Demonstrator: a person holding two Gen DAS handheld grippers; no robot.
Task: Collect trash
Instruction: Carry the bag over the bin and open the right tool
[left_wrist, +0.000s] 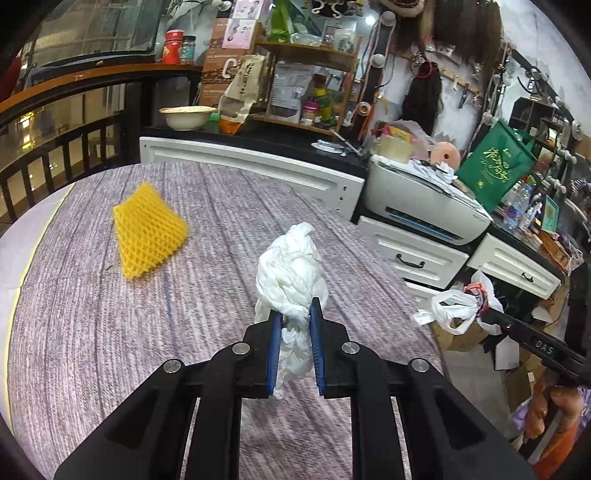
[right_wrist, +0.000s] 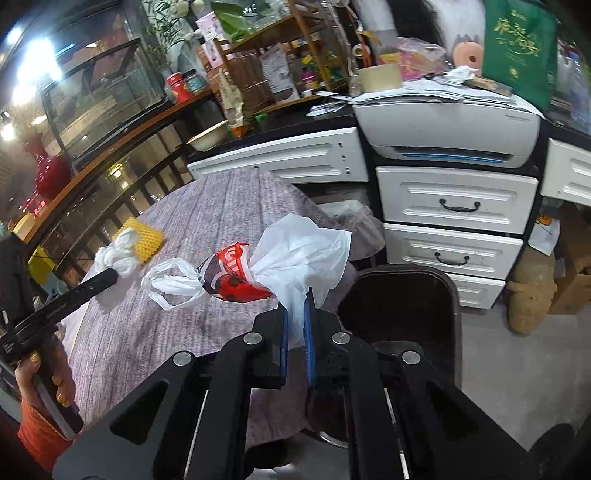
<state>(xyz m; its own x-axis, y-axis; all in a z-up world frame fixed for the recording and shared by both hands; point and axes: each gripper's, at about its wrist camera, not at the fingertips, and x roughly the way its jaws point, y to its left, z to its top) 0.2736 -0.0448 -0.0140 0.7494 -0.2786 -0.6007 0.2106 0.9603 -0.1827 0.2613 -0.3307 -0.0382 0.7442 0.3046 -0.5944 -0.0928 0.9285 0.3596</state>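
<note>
Trash fills both views. Left wrist view: a crumpled white tissue wad (left_wrist: 291, 273) is clenched between the blue pads of the left gripper (left_wrist: 295, 314) at frame centre, held above the grey-clothed worktop (left_wrist: 110, 332). A yellow foam net (left_wrist: 147, 232) lies on the cloth at centre left, well apart from the wad. At right, the right gripper (left_wrist: 480, 308) comes in from the lower right edge, gripping a white plastic bag (left_wrist: 448, 306). A cream bowl (left_wrist: 188, 116) stands on the black counter at upper left; what it holds cannot be told.

Right wrist view: the right gripper (right_wrist: 297, 306) at lower centre is clenched on the white bag (right_wrist: 303, 251), which is bunched around a red and dark wrapper (right_wrist: 232, 273), its handles trailing toward the left. Right of the gripper stands a dark bin (right_wrist: 454, 295), beside the worktop's edge (right_wrist: 207, 206); its inside is too dark to read. At left, the left gripper (right_wrist: 110, 275) holds the tissue wad (right_wrist: 118, 254), which in this view overlaps the foam net (right_wrist: 144, 240). A hand (right_wrist: 44, 384) in an orange sleeve holds that tool at lower left.
</note>
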